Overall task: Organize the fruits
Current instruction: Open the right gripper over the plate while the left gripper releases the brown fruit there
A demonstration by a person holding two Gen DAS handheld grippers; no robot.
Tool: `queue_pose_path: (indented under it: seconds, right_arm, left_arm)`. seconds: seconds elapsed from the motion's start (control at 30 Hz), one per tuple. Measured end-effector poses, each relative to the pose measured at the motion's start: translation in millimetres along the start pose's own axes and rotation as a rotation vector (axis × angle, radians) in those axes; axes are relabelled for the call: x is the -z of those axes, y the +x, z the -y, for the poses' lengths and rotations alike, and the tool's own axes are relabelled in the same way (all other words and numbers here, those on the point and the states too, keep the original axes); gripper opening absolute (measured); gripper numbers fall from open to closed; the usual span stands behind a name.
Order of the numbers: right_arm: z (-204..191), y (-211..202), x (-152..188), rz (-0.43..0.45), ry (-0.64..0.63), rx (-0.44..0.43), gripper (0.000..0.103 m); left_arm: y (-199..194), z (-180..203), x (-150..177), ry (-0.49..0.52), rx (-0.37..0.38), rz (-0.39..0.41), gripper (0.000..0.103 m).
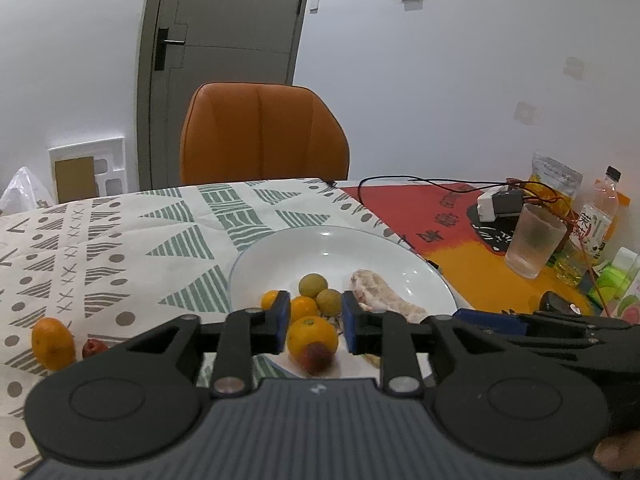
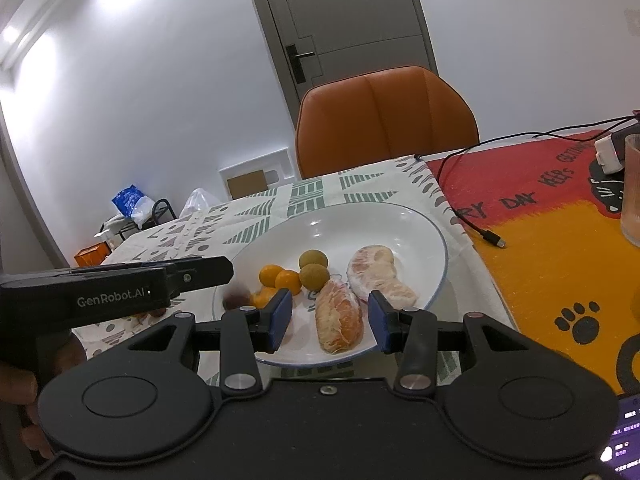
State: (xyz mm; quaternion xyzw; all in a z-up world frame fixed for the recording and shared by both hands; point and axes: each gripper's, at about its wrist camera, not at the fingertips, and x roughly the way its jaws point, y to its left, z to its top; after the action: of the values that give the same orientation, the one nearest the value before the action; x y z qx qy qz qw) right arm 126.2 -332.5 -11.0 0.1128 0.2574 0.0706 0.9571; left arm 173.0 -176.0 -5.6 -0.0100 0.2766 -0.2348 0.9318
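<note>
**A:** What are your hands doing?

**B:** My left gripper [image 1: 315, 314] hangs over the near side of the plate [image 1: 320, 240], its fingers parted only narrowly and gripping nothing. A small red fruit [image 1: 316, 358] lies just below them, against an orange [image 1: 312, 338]. The fingers of my right gripper [image 2: 328, 318] stand loose either side of a peeled citrus segment [image 2: 339, 320] on the plate, with no pad pressing on it.

**A:** What's left?

**B:** A bigger orange [image 1: 52, 342] and another red fruit [image 1: 94, 348] sit on the table, off to the left.

**A:** What could go wrong?

**B:** I think the red fruit sits near the rim. If I drag the left fingers out low, they could clip it or the orange and roll one off the plate. The two grippers are also close together, so a careless swing left could knock them. And the segment looks soft: squeezing hard would likely crush it.
</note>
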Motion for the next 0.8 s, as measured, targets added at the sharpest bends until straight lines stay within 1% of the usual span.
queue_pose_path:
  seconds: [0.1,0.2,0.4,0.57,0.7,0.77,0.8]
  right_arm:
    - [-1.7,0.7,-0.7,0.000,-0.001,-0.009,0.043]
    - [-6.2,2.6,-1.6,0.000,-0.007,-0.020,0.043]
    - [-16.5,7.2,-3.4,-0.002,-0.015,-0.041,0.044]
    - [-24.6,10.0,-5.6,0.001,-0.026,-0.056,0.049]
    - [-30.7,13.1,-6.6,0.001,-0.030,-0.073,0.057]
    - [-34.4,14.4,-7.3,0.002,-0.034,-0.080,0.062]
    - [-36.3,15.2,-7.6,0.003,-0.036,-0.084,0.064]
  left_arm:
    - [-2.0,-4.9,-0.8,-0.008,-0.014,-0.006,0.027]
    - [-5.5,-11.3,-1.0,-0.016,-0.037,-0.009,0.030]
    - [-12.5,-26.9,0.5,-0.043,-0.086,-0.019,0.045]
    - [-20.8,-38.5,1.9,-0.054,-0.127,-0.009,0.058]
    - [-26.1,-49.0,2.9,-0.072,-0.157,-0.009,0.061]
    - [-29.2,-54.5,3.5,-0.080,-0.177,-0.008,0.071]
    - [-31.2,-56.9,3.9,-0.082,-0.187,-0.004,0.074]
